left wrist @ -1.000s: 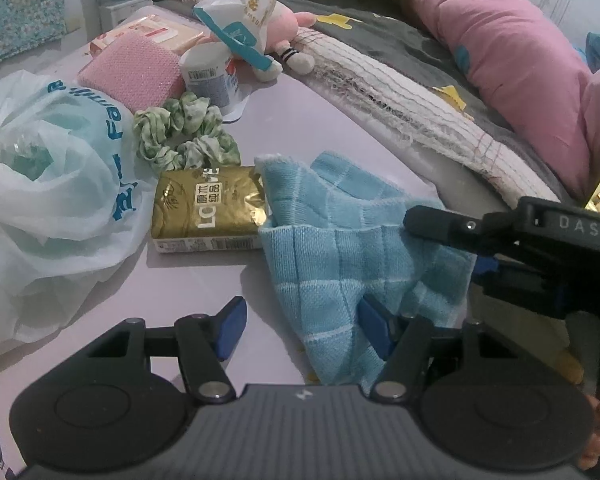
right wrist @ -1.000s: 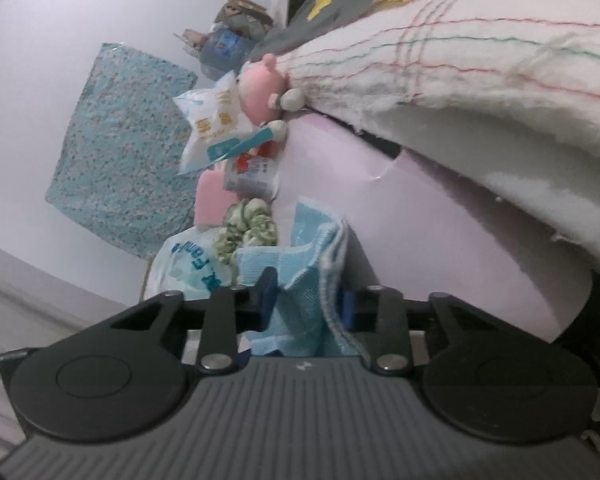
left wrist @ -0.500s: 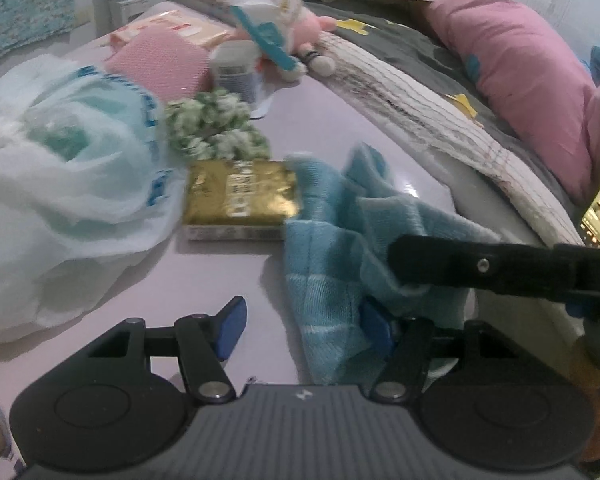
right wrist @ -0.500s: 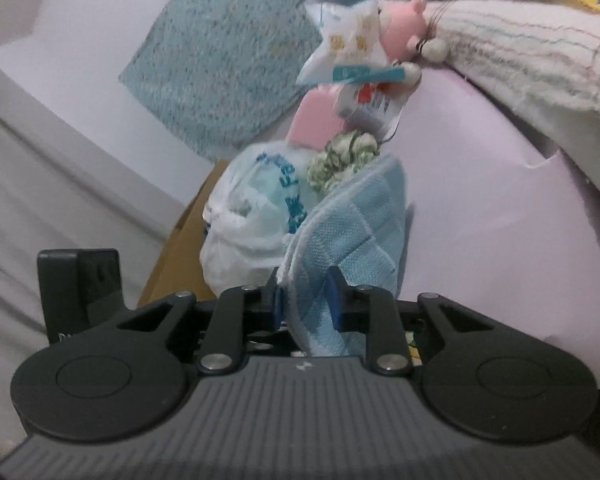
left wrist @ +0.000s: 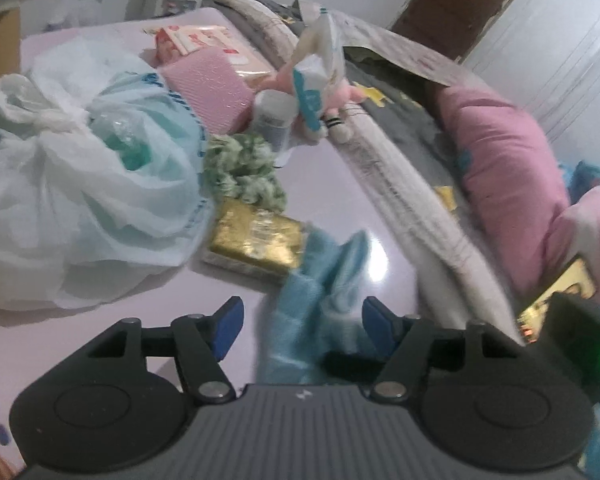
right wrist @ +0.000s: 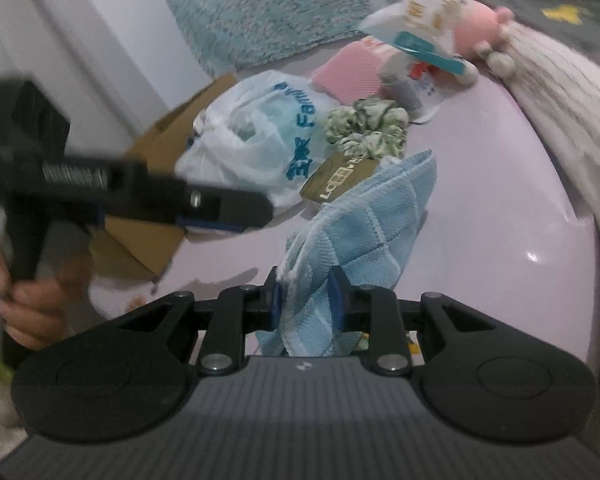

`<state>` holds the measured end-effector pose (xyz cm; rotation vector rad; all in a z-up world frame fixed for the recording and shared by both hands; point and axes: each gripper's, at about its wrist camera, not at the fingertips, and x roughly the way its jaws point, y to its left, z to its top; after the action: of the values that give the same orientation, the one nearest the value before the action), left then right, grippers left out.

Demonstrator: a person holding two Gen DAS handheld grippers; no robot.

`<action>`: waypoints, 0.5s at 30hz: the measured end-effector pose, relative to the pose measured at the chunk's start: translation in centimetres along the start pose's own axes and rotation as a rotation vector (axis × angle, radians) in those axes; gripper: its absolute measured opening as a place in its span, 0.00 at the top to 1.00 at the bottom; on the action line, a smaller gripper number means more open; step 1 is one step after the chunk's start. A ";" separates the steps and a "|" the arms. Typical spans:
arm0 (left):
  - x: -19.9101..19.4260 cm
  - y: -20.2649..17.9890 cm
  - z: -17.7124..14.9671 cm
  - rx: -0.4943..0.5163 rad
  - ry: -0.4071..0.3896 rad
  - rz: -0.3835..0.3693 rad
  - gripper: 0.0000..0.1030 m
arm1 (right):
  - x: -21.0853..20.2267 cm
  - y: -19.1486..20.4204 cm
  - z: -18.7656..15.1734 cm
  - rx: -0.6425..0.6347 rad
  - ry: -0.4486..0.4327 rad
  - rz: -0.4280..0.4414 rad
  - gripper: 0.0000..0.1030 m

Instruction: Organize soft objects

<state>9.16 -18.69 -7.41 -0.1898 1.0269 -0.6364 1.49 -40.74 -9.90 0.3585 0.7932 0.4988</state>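
- Pale lilac tabletop (left wrist: 332,184) is sitting against a bed piled with a pink pillow (left wrist: 508,160) and a fringed blanket (left wrist: 384,160), and soft clutter is crowding its far side.
- Right gripper (right wrist: 304,296) is pinching a bunched edge of the blue checked cloth (right wrist: 364,216); its jaws are easing apart, yet the pads are still pressing the fabric, so the rest is draping forward onto the table.
- Left gripper (left wrist: 302,322) is standing apart with its jaws widening; the cloth is passing between them without either pad touching it, likely lining up for a second hold.
- Holding one edge high is probably meant to let the cloth hang straight for folding.
- Gold packet (left wrist: 256,238) is lying just beside the cloth, with the green scrunchie (left wrist: 240,172) behind it and the knotted white plastic bag (left wrist: 80,184) alongside.
- A hand (right wrist: 28,304) is gripping the left tool's handle in the right wrist view.
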 end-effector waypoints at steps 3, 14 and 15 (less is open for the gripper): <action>0.9 -0.6 0.3 -0.009 0.020 -0.028 0.32 | 0.5 1.3 -0.1 -0.085 0.004 -0.034 0.69; 5.1 0.6 0.5 -0.030 0.138 0.036 0.48 | 0.0 3.4 -1.6 -0.208 -0.025 -0.058 0.36; 5.2 0.9 0.4 -0.036 0.142 0.030 0.48 | -0.5 3.0 -1.8 -0.179 -0.031 -0.045 0.35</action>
<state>11.70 -21.01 -11.37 -0.1621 1.1762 -0.6104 -1.00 -38.29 -9.36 0.1819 0.7194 0.5172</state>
